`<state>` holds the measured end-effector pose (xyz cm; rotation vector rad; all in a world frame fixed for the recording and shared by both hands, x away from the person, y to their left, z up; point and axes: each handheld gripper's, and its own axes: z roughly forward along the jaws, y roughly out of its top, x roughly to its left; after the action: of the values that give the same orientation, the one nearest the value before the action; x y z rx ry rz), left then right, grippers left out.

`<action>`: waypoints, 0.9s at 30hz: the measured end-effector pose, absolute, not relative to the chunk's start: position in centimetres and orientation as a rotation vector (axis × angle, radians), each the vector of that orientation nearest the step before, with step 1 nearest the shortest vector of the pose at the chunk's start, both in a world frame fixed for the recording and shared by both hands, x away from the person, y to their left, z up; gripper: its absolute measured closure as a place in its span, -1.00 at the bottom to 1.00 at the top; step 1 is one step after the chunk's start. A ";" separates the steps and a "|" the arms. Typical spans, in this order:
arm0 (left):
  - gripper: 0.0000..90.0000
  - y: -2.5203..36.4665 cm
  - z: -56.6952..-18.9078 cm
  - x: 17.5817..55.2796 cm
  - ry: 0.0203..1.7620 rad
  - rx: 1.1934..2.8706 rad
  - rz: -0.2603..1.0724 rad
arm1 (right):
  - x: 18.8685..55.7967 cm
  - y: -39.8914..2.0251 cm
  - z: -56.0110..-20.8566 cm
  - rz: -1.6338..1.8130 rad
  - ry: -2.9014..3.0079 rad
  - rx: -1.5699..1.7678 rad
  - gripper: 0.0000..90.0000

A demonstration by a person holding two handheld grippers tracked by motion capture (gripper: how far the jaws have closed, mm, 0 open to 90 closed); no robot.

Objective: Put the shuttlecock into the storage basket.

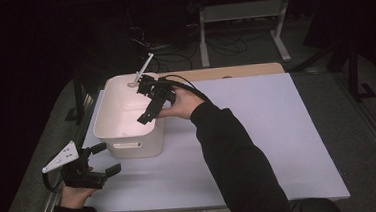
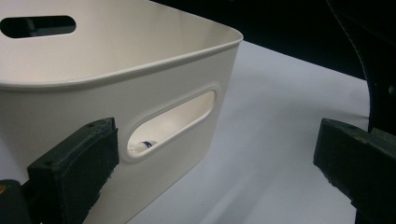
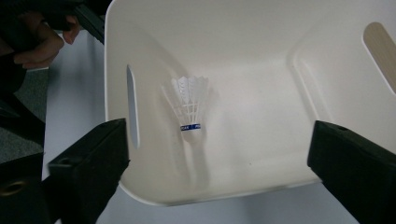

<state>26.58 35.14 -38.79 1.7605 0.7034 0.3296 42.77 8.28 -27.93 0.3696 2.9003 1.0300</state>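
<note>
— Hovering over the white bin (image 1: 127, 121), the right tongs (image 1: 148, 106) gape wide, gripping nothing?

— Yes. A shuttlecock (image 3: 189, 105) lies on the bin's floor below them. The left tongs (image 1: 104, 159), also wide open and empty, sit low over the tabletop (image 1: 258, 131) just beside the bin's handle slot.

sleeves (image 1: 229, 148): black, long | fingers (image 3: 88, 163): black, blocky | cable (image 1: 187, 84): black
</note>
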 end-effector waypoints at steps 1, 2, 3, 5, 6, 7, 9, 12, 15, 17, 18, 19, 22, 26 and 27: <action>-1.00 35.1 -38.8 26.6 0.704 1.761 0.329 | 42.7 8.1 -27.9 1.032 2.896 0.375 -0.97; -1.00 35.1 -38.8 26.6 0.704 1.762 0.329 | 42.7 8.0 -27.8 1.035 2.890 0.380 -0.99; -1.00 35.1 -38.8 26.6 0.705 1.762 0.329 | 42.8 7.8 -27.7 1.039 2.887 0.380 -1.00; -1.00 35.1 -38.8 26.6 0.704 1.762 0.329 | 42.8 7.5 -27.6 1.052 2.875 0.388 -1.00; -1.00 35.1 -38.8 26.6 0.705 1.762 0.329 | 42.8 7.3 -27.5 1.064 2.869 0.391 -1.00; -1.00 35.1 -38.8 26.6 0.705 1.762 0.329 | 42.8 7.0 -27.4 1.073 2.865 0.398 -1.00; -1.00 35.1 -38.8 26.6 0.704 1.762 0.331 | 42.7 6.6 -27.2 1.082 2.854 0.406 -1.00; -1.00 35.1 -38.8 26.6 0.705 1.764 0.330 | 42.6 6.1 -27.1 1.093 2.847 0.407 -1.00; -1.00 35.1 -38.8 26.6 0.707 1.764 0.329 | 42.4 5.7 -27.1 1.093 2.839 0.407 -1.00; -1.00 35.1 -38.8 26.6 0.708 1.764 0.328 | 42.3 5.4 -27.1 1.098 2.834 0.412 -1.00; -1.00 35.1 -38.8 26.6 0.708 1.764 0.328 | 42.2 5.2 -27.0 1.103 2.830 0.414 -1.00; -1.00 35.1 -38.8 26.6 0.708 1.763 0.329 | 42.2 5.1 -27.0 1.104 2.827 0.412 -1.00; -1.00 35.1 -38.8 26.6 0.710 1.763 0.329 | 42.1 4.8 -26.9 1.114 2.820 0.415 -1.00; -1.00 35.1 -38.8 26.6 0.711 1.763 0.329 | 41.9 4.2 -26.8 1.122 2.808 0.418 -1.00; -1.00 35.1 -38.8 26.6 0.710 1.763 0.329 | 41.8 4.1 -26.8 1.119 2.806 0.417 -1.00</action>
<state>26.64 35.14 -38.81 1.7634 0.7100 0.3293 41.83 4.07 -26.82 0.4173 2.8056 1.1191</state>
